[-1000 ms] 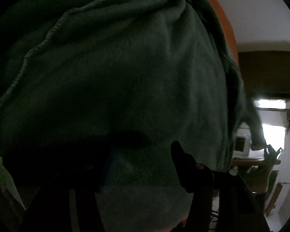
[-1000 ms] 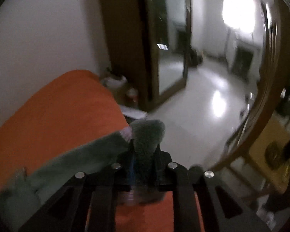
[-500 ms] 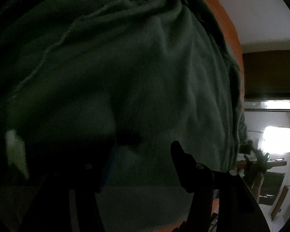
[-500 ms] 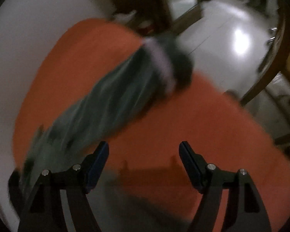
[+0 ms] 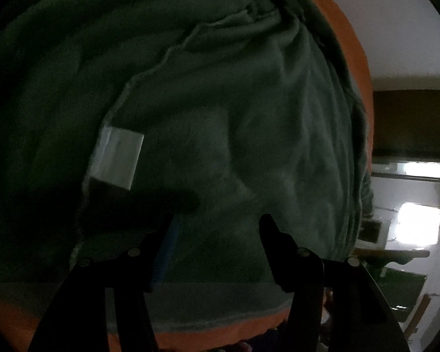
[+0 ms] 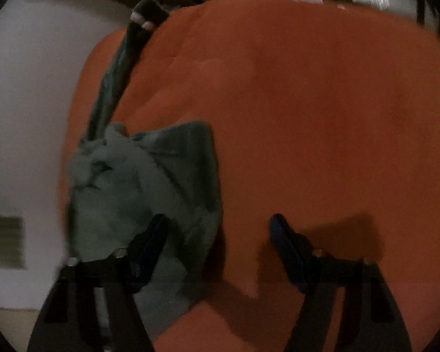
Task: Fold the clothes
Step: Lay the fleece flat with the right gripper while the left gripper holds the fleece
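We held both tools spread wide with nothing between their fingers. The left tool (image 5: 217, 223) hovered close over the green garment (image 5: 249, 123), whose white label (image 5: 117, 158) showed. The right tool (image 6: 218, 223) hung above the orange bed (image 6: 322, 111), where the garment (image 6: 138, 193) lay crumpled near the left edge.

White wall (image 6: 23, 111), dark wooden furniture (image 5: 410, 120), bright window (image 5: 419, 223).

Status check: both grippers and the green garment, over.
Left gripper open, low over green fleece garment, white tag showing. Right gripper open, nothing held. One sleeve stretched across orange bedspread. Nothing blocking.
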`<action>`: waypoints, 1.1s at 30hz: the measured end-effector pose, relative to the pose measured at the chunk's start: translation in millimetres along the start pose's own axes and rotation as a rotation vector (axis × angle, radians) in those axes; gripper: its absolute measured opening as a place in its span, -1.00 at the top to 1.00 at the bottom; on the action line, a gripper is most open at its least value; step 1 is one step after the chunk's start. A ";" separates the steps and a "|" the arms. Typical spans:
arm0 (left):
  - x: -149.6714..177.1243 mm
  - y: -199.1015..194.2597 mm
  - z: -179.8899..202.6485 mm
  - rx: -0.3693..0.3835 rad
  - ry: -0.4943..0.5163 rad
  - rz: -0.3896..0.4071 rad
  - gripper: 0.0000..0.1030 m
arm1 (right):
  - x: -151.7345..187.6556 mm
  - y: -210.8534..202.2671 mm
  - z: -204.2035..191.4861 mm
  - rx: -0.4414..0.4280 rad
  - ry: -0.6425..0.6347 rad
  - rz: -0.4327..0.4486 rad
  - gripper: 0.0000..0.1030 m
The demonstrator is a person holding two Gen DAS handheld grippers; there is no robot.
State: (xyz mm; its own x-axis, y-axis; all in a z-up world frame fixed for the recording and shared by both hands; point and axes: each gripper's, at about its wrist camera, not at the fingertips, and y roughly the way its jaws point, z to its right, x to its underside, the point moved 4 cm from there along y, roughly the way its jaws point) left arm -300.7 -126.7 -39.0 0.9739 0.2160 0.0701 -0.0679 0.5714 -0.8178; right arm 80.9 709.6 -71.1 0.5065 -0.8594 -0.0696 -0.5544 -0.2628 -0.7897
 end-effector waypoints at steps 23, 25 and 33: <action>12.3 18.4 -5.8 0.032 -0.052 -0.053 -0.14 | 141.5 44.1 -149.5 0.090 -0.842 -0.069 0.44; 13.0 17.5 -9.3 0.033 -0.055 -0.056 -0.14 | 115.0 29.7 -131.6 0.028 -0.652 -0.018 0.00; 12.9 16.3 -15.8 0.033 -0.083 -0.058 -0.14 | 44.7 68.0 -60.6 -0.252 0.061 -0.124 -0.08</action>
State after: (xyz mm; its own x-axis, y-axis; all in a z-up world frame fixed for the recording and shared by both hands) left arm -285.9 -127.1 -60.5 0.9553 0.2453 0.1650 -0.0200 0.6104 -0.7918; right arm 25.8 626.8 -91.0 0.5441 -0.8368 0.0614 -0.6411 -0.4618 -0.6130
